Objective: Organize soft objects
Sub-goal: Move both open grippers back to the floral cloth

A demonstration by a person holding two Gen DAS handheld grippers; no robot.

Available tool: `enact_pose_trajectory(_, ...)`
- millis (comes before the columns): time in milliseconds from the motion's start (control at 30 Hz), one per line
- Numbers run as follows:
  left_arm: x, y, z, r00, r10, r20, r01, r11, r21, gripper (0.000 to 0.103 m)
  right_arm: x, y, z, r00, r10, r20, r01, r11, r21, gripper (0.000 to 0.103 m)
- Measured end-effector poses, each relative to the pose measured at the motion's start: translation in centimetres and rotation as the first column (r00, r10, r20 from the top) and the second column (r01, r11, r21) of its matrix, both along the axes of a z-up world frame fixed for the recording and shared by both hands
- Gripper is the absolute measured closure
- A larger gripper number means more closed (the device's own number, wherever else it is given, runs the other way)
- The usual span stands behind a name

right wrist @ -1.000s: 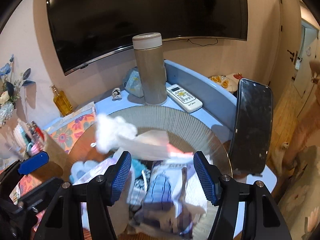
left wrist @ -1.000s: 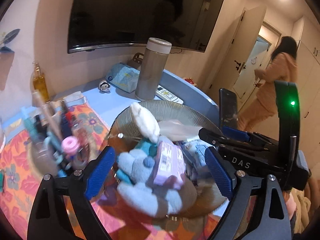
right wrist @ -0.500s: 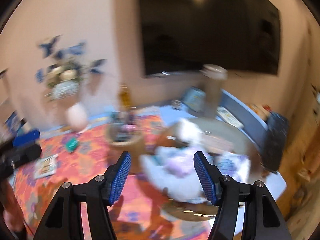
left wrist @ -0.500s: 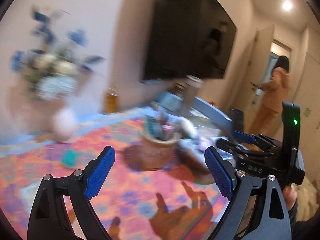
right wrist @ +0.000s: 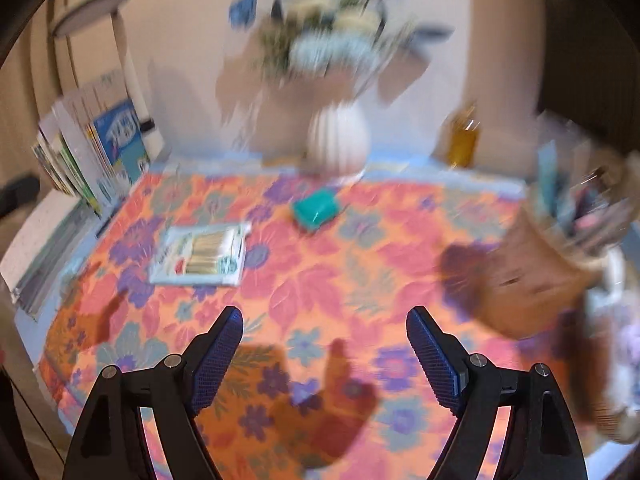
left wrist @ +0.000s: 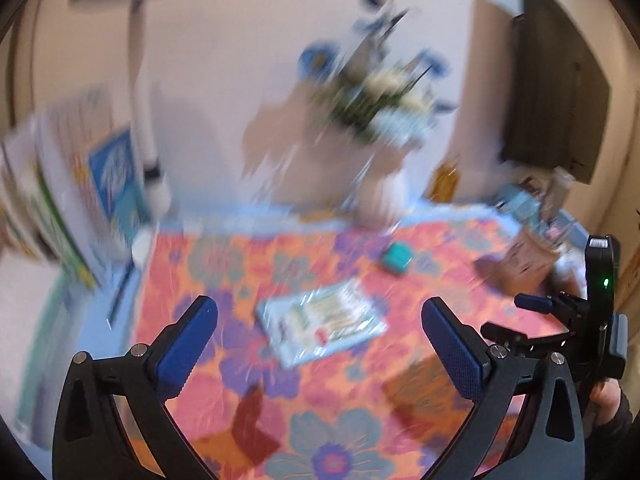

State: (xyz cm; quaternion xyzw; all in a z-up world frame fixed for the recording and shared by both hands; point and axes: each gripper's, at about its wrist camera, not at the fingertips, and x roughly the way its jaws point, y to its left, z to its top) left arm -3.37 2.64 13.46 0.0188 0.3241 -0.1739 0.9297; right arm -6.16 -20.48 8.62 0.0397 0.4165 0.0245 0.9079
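Note:
Both views are motion-blurred. A flat clear packet [left wrist: 320, 330] with printed labels lies on the flowered tablecloth [left wrist: 360, 420]; it also shows in the right wrist view [right wrist: 200, 254]. A small teal pack [left wrist: 395, 257] lies farther back, also seen in the right wrist view [right wrist: 316, 209]. My left gripper [left wrist: 319, 344] is open and empty above the packet. My right gripper [right wrist: 324, 356] is open and empty over bare cloth [right wrist: 320, 280]. The right gripper also shows at the right edge of the left wrist view [left wrist: 560, 320].
A white vase of flowers [right wrist: 338, 140] stands at the back with a yellow bottle [right wrist: 462, 140] to its right. A brown basket of toiletries [right wrist: 536, 276] stands at the right. Books [right wrist: 92, 148] and a white lamp [left wrist: 140, 80] stand at the left.
Both grippers have swung left, away from the round basket of soft things, to face the flowered cloth with the packet and teal pack. Both stayed open and empty.

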Motion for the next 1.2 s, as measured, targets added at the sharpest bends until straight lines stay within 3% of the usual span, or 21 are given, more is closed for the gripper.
enact_pose_trajectory(67,1.3,0.8,-3.9,0.998,0.031,-0.048,-0.031,0.999,-0.012,0.001,1.4,0.6,-2.8,0.999,0.0,-0.038,0.0,1.0,0.006,0.02)
enact_pose_trajectory(200,3.0,2.4,-9.2,0.988,0.071,-0.135,-0.081,0.994,-0.073,0.001,2.3,1.0,-5.5,0.999,-0.011,-0.043,0.01,1.0,-0.028,0.02)
enact_pose_trajectory(367,3.6,2.9,-12.0,0.972,0.097,-0.213,-0.121,0.988,-0.099,0.001,2.7,0.3,-7.0,0.998,-0.023,-0.066,0.021,0.999,-0.024,0.02)
enact_pose_trajectory(433,3.8,2.5,-12.2,0.97,0.101,-0.221,-0.119,0.99,-0.074,0.001,2.7,0.1,-6.9,0.998,-0.03,-0.059,0.028,0.999,-0.023,0.02)
enact_pose_trajectory(500,4.3,1.9,-13.3,0.957,0.064,-0.284,-0.079,0.996,-0.043,0.001,2.9,0.0,-7.3,0.996,-0.033,-0.079,0.031,0.999,-0.017,0.02)
enact_pose_trajectory(533,4.2,1.4,-13.2,0.961,0.063,-0.269,-0.067,0.998,-0.003,0.001,3.1,-0.1,-7.4,0.996,-0.033,-0.087,0.032,0.999,-0.018,0.02)
enact_pose_trajectory(733,3.9,-0.8,-13.5,0.962,-0.019,-0.274,0.036,0.998,0.059,0.001,3.4,-0.2,-7.4,0.992,-0.04,-0.119,0.04,0.999,-0.009,0.015)
enact_pose_trajectory(800,3.8,-1.6,-13.5,0.96,-0.058,-0.276,0.079,0.995,0.066,0.001,4.0,-0.3,-7.3,0.984,-0.039,-0.173,0.044,0.999,0.024,0.007)
enact_pose_trajectory(900,3.6,-2.9,-13.3,0.948,-0.133,-0.289,0.157,0.986,0.061,0.001,5.8,-0.7,-6.8,0.962,-0.031,-0.27,0.064,0.992,0.112,0.008)
enact_pose_trajectory(967,2.9,-4.0,-12.7,0.935,-0.203,-0.292,0.231,0.971,0.063,0.001,7.3,-1.4,-6.5,0.953,-0.034,-0.3,0.097,0.976,0.196,0.008)
enact_pose_trajectory(1067,1.7,-4.4,-9.4,0.956,-0.253,-0.148,0.275,0.949,0.155,0.001,10.0,-2.7,-6.4,0.952,-0.086,-0.292,0.177,0.937,0.301,0.008)
enact_pose_trajectory(1200,3.0,-4.7,-8.1,0.938,-0.335,-0.091,0.346,0.889,0.299,0.001,13.1,-3.1,-6.8,0.948,-0.165,-0.271,0.258,0.899,0.354,0.006)
